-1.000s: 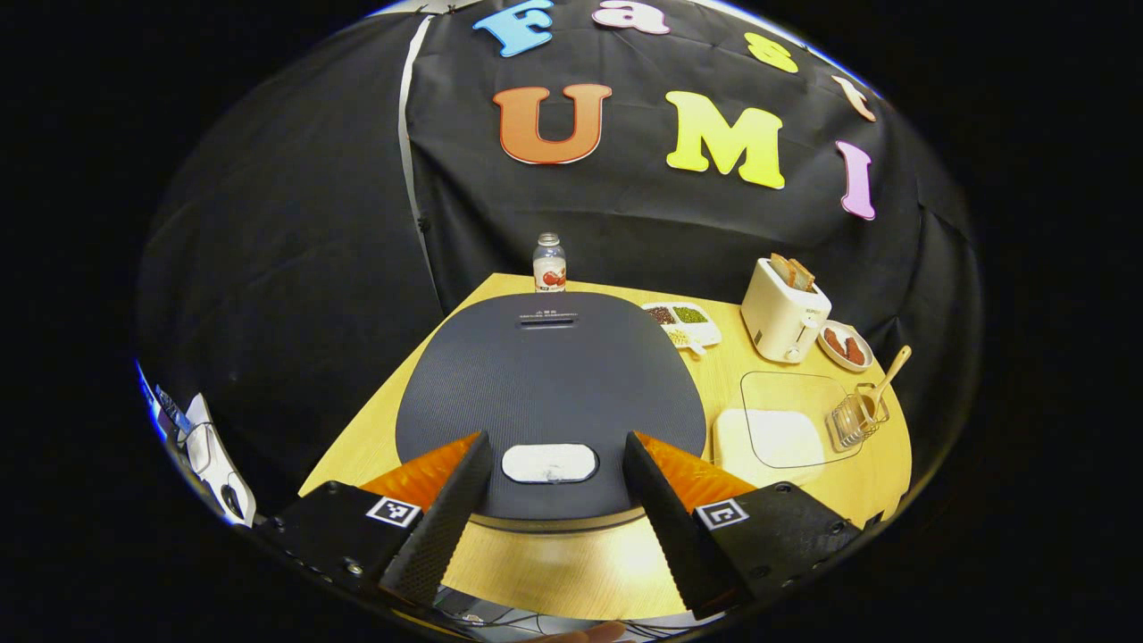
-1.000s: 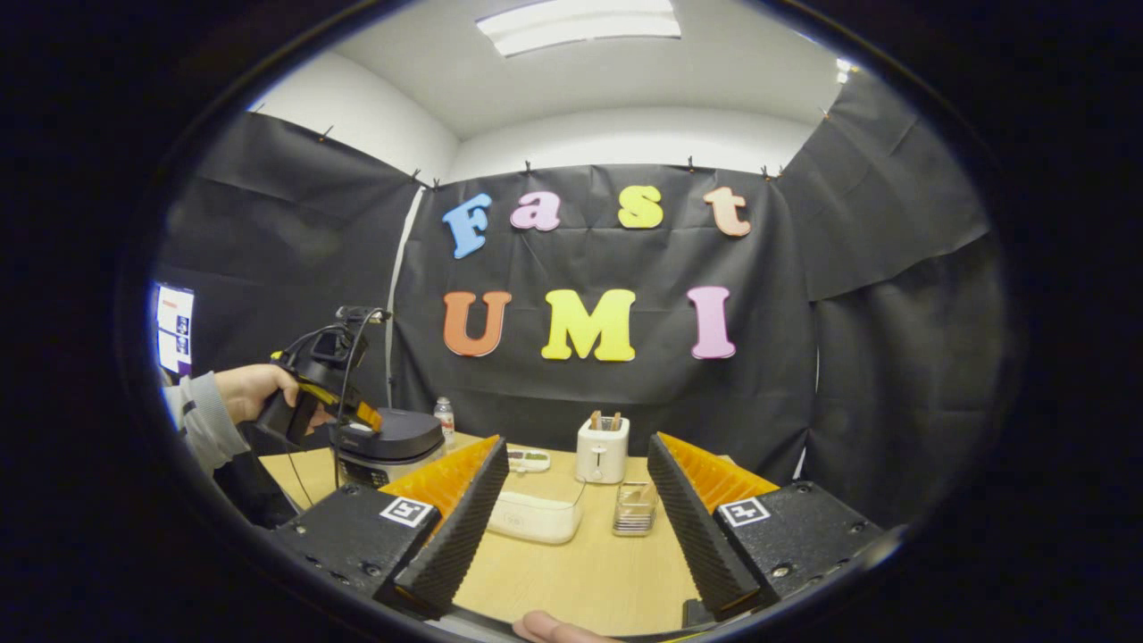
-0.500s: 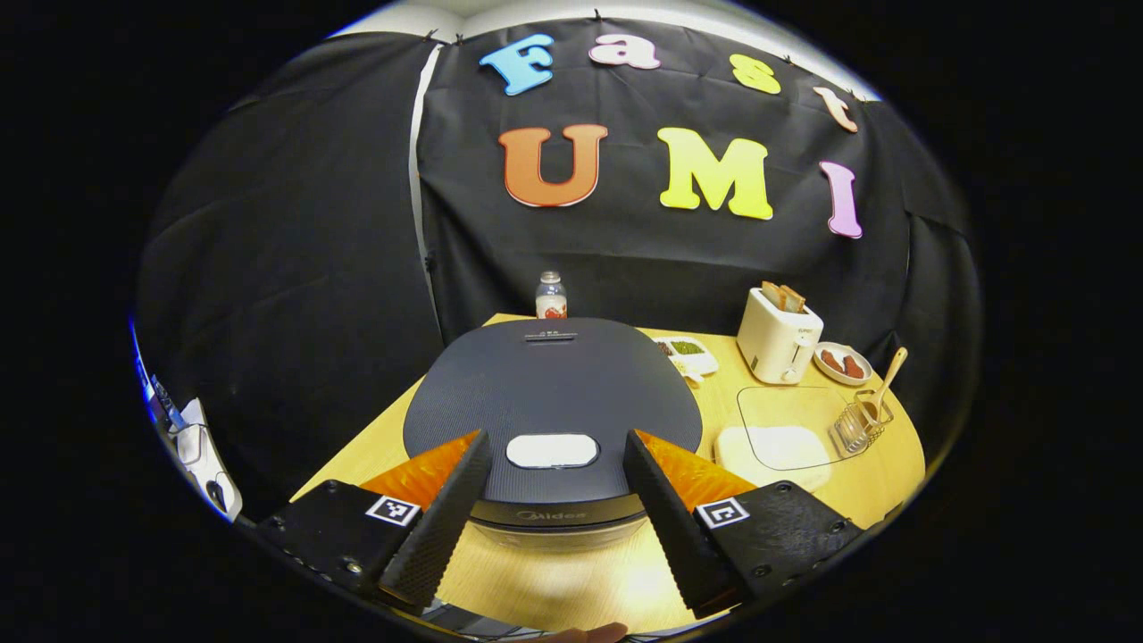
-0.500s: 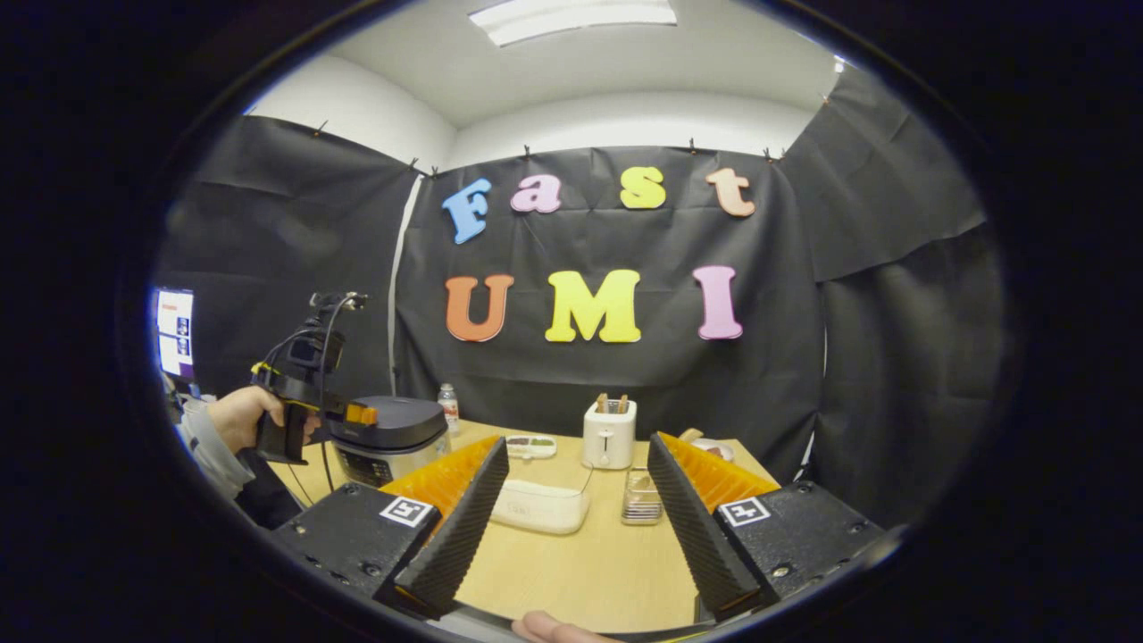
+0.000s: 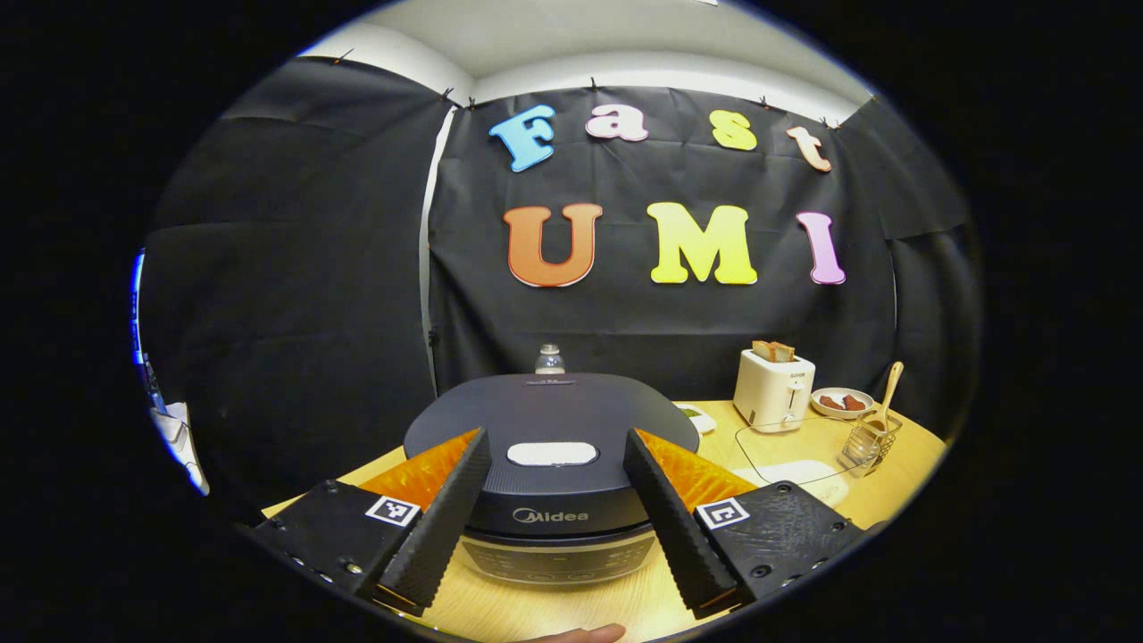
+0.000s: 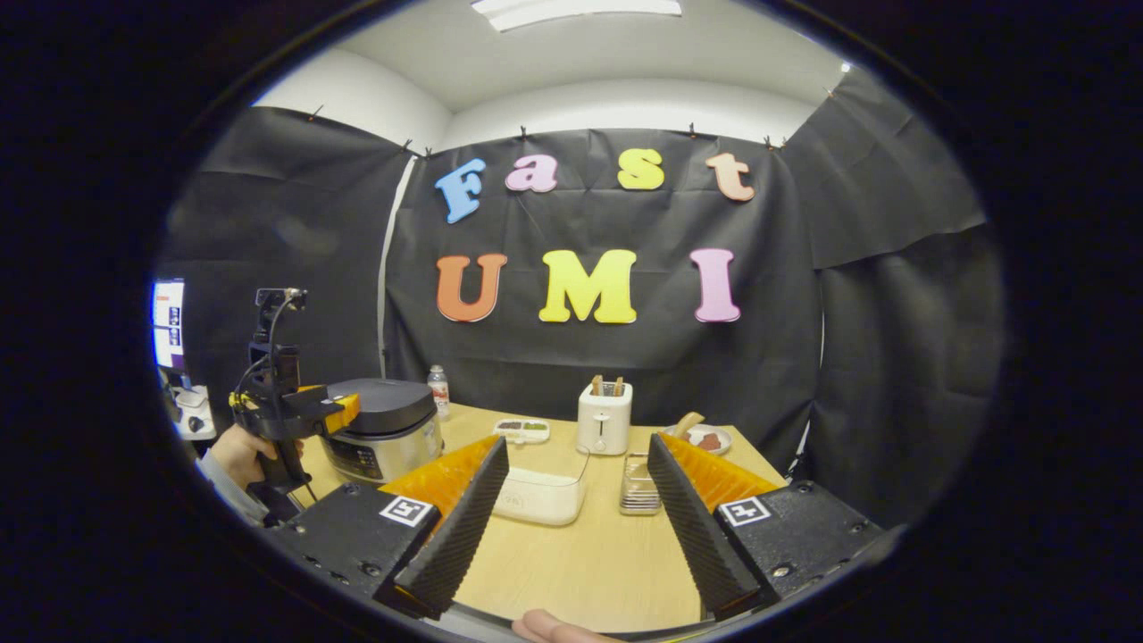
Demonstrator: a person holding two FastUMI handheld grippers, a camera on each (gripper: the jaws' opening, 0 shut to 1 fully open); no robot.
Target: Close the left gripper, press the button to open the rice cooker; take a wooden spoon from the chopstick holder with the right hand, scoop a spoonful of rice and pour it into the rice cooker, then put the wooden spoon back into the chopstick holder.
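My left tongs [image 5: 554, 509] have dropped from above the rice cooker [image 5: 551, 446] to face its front.

Both tongs stay apart; its pale button [image 5: 552, 454], unpressed, sits between my fingers, lid shut. Wooden spoon [image 5: 887, 393] waits in its chopstick holder [image 5: 871, 440], right of the cooker.

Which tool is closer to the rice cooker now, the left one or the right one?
Left. The left tool is right at the rice cooker, fingers apart; the right tool is farther away, over the table before the rice container.
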